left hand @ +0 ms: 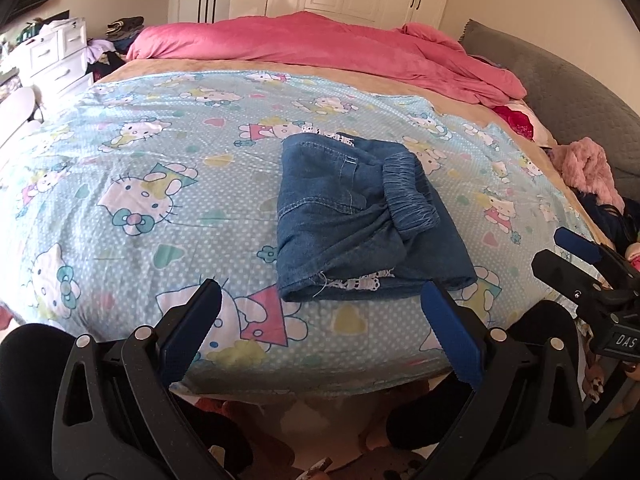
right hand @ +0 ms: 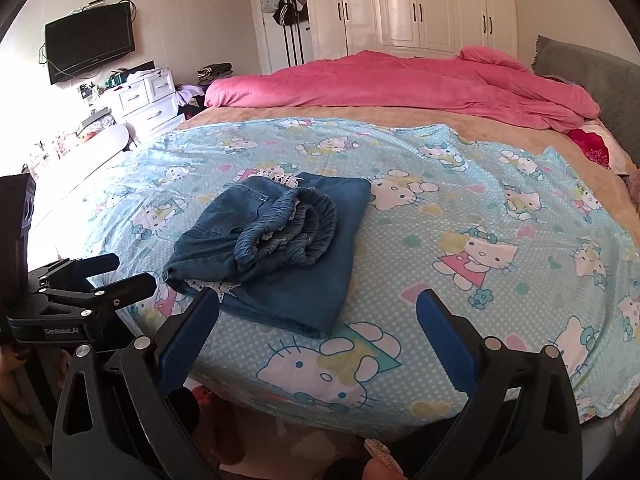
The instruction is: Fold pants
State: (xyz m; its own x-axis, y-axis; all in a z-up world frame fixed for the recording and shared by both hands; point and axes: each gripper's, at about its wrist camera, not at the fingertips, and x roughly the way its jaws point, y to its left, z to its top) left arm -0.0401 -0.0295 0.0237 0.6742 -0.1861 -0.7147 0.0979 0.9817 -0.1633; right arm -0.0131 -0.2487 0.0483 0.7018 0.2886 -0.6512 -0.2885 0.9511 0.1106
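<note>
Left wrist view puts your left gripper (left hand: pixel 320 328) nearest, its 2 blue-padded fingers (left hand: pixel 450 330) spread wide with nothing between them, held over the near edge of the bed (left hand: pixel 248 66). Just past the fingertips lie the pants (left hand: pixel 360 224), denim, folded into a compact bundle on the blue cartoon-cat sheet (left hand: pixel 160 152). Their gathered elastic waistband (left hand: pixel 408 192) sits on top toward the right, and a strip of white lace trim (left hand: pixel 364 283) peeks out along the near fold. At the right edge of this view you can see your right gripper (left hand: pixel 576 254); only 1 blue pad shows clearly from here.

From the right wrist view, your right gripper (right hand: pixel 318 328) also stands wide and empty at the near edge of the bed (right hand: pixel 460 126). Its left finger (right hand: pixel 188 340) sits just in front of the near corner of the pants (right hand: pixel 280 248); whether it touches the cloth, you cannot tell. The waistband (right hand: pixel 296 224) is bunched on the upper layer, and the sheet (right hand: pixel 480 208) spreads out to the right. Your left gripper (right hand: pixel 96 276) shows at the left edge.

Farther back, a pink duvet (right hand: pixel 400 80) lies heaped across the far side of the bed. Beyond it stand white wardrobes (right hand: pixel 420 4), a white drawer unit (right hand: pixel 148 100), and a wall-mounted television (right hand: pixel 90 40).
</note>
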